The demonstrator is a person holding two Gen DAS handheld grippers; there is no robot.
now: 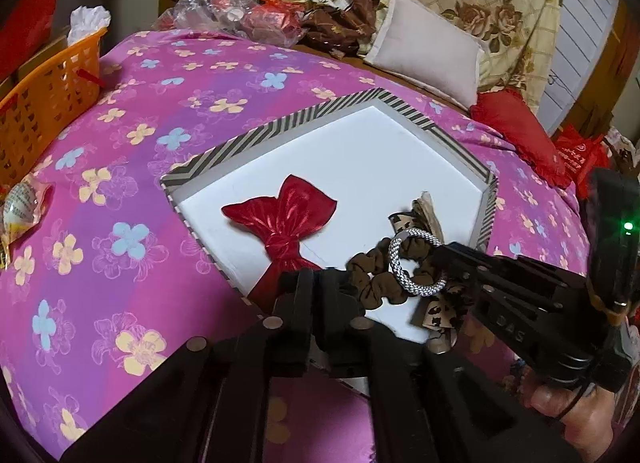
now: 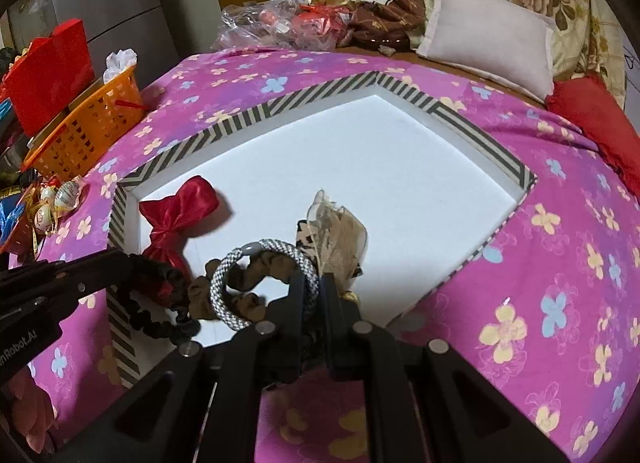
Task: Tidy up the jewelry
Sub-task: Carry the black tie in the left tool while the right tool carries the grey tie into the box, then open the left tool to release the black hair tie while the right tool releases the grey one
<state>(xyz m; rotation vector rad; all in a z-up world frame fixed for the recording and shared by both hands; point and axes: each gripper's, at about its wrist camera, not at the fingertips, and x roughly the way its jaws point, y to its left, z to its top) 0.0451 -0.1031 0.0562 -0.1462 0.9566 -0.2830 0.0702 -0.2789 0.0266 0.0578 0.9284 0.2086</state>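
- The shallow white tray with a black-and-cream striped rim (image 2: 248,113) lies flat on the pink flowered bedspread (image 2: 540,263), evidently as the collecting place.
- A red satin bow (image 2: 176,219) already rests inside, at nine o'clock in the right wrist view.
- The brown fabric scrunchie (image 1: 370,283) lies at the tray's six o'clock edge.
- The silver-white braided bracelet (image 2: 256,283) overlaps it.
- The right gripper (image 2: 318,295) is barely parted, its jaws around the bracelet's band; whether the pads press, I cannot tell.
- The left gripper (image 1: 326,283) is clenched, apparently pinching the scrunchie.
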